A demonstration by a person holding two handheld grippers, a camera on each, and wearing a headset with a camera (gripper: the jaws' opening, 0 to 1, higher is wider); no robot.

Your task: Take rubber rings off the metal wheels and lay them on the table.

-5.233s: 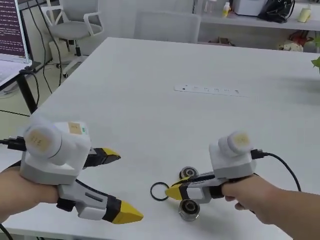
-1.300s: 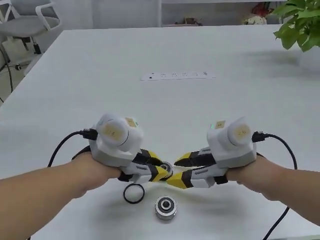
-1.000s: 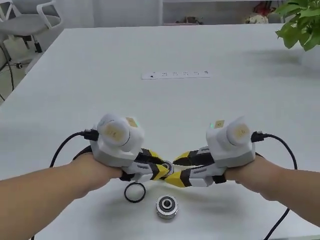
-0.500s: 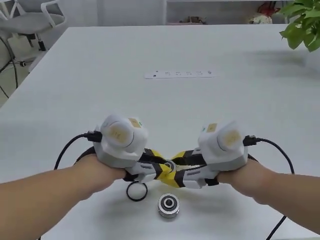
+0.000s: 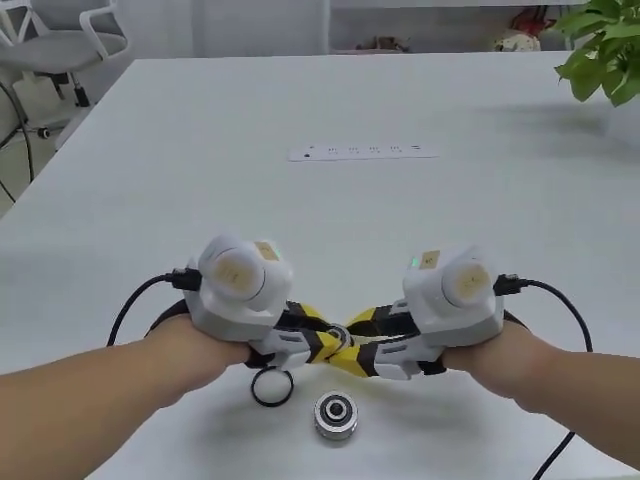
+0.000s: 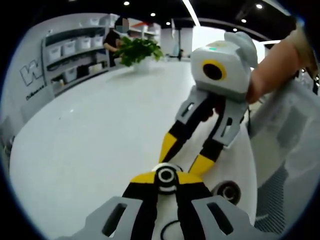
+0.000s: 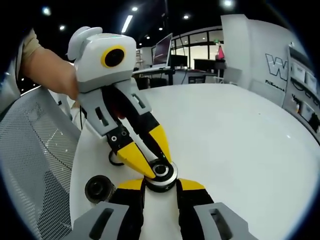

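A small metal wheel (image 5: pixel 340 338) with a black rubber rim hangs just above the white table (image 5: pixel 330 220), held between both grippers. My left gripper (image 5: pixel 325 343) comes at it from the left and is shut on it; the wheel (image 6: pixel 166 176) sits between its yellow tips. From the right, my right gripper (image 5: pixel 353 350) is shut on the same wheel (image 7: pixel 161 172). One loose black rubber ring (image 5: pixel 270 387) lies flat on the table below the left gripper. A second metal wheel (image 5: pixel 335 415) rests on the table in front of the grippers.
A white power strip (image 5: pixel 362 153) lies across the middle of the table. A green plant (image 5: pixel 600 50) stands at the far right and an office chair (image 5: pixel 60 40) beyond the far left corner. Black cables trail from both grippers.
The right gripper has moved left and its jaws, open a second ago, have shut on the wheel held by the left gripper. The ring and second wheel stay put.
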